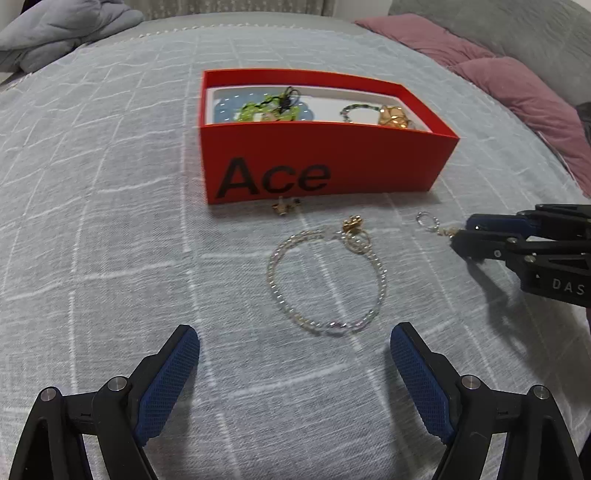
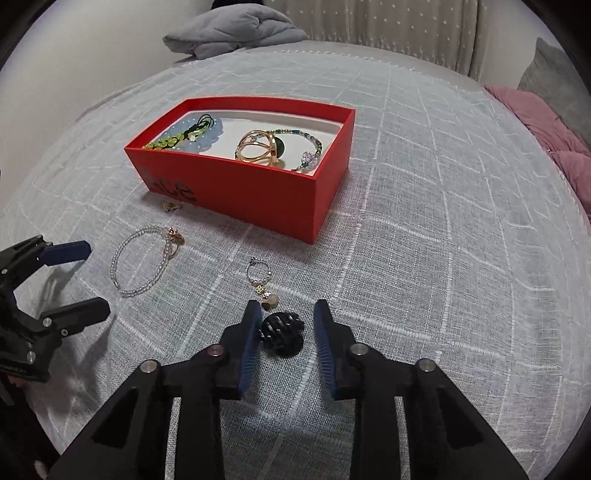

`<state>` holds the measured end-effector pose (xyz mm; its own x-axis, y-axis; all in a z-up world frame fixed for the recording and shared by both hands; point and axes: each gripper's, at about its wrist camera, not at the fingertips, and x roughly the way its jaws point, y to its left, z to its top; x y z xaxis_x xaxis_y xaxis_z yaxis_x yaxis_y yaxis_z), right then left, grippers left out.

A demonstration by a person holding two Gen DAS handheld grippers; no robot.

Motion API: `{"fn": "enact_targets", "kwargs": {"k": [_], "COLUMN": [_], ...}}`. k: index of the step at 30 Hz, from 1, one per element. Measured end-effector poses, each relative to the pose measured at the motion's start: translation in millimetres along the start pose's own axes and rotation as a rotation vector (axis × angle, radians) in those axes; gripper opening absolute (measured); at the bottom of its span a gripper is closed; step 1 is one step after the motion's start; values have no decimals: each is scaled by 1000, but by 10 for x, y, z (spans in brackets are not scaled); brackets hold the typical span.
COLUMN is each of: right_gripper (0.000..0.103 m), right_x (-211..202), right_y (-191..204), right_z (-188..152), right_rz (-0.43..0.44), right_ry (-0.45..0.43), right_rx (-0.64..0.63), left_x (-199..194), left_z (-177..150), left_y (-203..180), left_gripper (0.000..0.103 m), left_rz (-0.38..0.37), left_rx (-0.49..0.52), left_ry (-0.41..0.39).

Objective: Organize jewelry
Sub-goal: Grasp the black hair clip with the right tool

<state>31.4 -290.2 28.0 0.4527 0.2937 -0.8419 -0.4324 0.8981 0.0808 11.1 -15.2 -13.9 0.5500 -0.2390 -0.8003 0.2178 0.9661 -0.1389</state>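
Observation:
A red box (image 1: 325,166) marked "Ace" sits on the grey bedspread and holds several bracelets and a gold piece (image 2: 258,147); it also shows in the right wrist view (image 2: 280,199). A clear bead bracelet with a gold charm (image 1: 325,280) lies in front of my open left gripper (image 1: 295,350). A small gold earring (image 1: 282,206) lies by the box front. My right gripper (image 2: 286,321) is open around a black woven bead (image 2: 280,332) attached to a small charm ring (image 2: 258,275), not closed on it.
A grey folded blanket (image 2: 236,33) lies at the far edge of the bed. A pink quilt (image 1: 498,70) runs along the right side. The left gripper shows at the left in the right wrist view (image 2: 74,280).

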Motion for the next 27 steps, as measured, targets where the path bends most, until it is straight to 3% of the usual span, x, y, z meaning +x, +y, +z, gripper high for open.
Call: {"fn": "enact_targets", "kwargs": {"k": [22,27], "right_gripper": [25,25], "right_x": [-82,-92], "right_y": [38,7], "right_z": [-74,-74], "right_rz": [-22,-23], "right_ry": [-11,-11], "right_rx": [-23,-16], "left_x": [185,218], "left_z": [118,145], "left_y": [-128,-152], "left_gripper": [88,83], "left_rz": [-13,-1], "left_rx": [59,72], "left_ry": [-25,-26]}}
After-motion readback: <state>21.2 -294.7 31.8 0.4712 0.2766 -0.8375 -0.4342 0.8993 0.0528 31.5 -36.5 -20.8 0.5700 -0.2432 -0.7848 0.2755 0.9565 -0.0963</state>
